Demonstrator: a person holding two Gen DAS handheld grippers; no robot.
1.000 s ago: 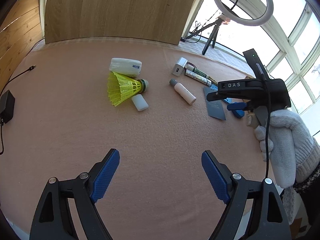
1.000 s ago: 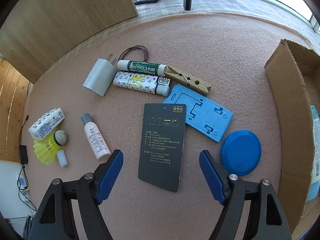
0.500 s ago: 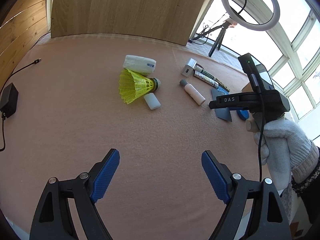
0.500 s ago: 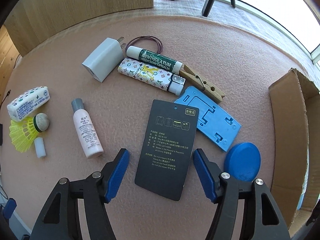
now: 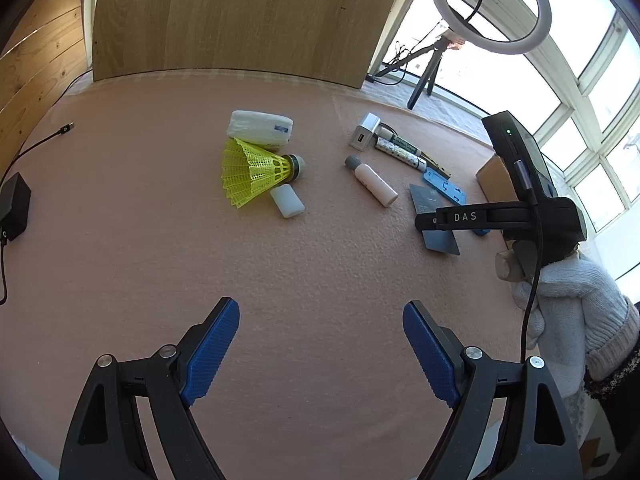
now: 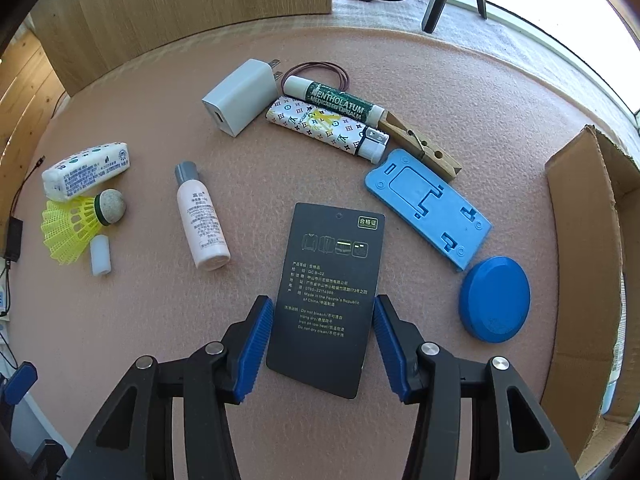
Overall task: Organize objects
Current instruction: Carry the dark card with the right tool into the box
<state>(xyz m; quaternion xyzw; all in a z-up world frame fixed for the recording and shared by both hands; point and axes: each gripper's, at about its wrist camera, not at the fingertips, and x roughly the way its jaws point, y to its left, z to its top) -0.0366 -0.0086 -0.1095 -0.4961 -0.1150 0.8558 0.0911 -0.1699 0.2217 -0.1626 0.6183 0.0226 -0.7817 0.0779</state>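
A black printed card [image 6: 332,280] lies flat on the pink mat [image 6: 460,92]. My right gripper [image 6: 322,312] points down over the card's near half with its jaws closing; the blue pads [image 6: 256,336] stand just outside the card's long edges, not visibly pressing. Around it lie a blue plastic plate [image 6: 432,212], a blue round lid [image 6: 496,300], a pink bottle [image 6: 202,224], a lighter [image 6: 324,124], a lip balm [image 6: 336,100], a clothespin [image 6: 420,148] and a white charger [image 6: 240,96]. My left gripper [image 5: 320,320] hovers open over bare mat, holding nothing.
A yellow shuttlecock [image 5: 256,170], a tissue pack [image 5: 260,128] and a small white tube [image 5: 287,200] lie mid-mat. An open cardboard box [image 6: 580,240] stands at the right edge. A gloved hand [image 5: 568,300] holds the right tool. Wooden panels, a ring light [image 5: 492,4] and a black adapter [image 5: 14,206] border the mat.
The right gripper's jaws have narrowed from wide apart to the card's edges, and it shifted and rolled over the card. The left gripper stayed wide open.
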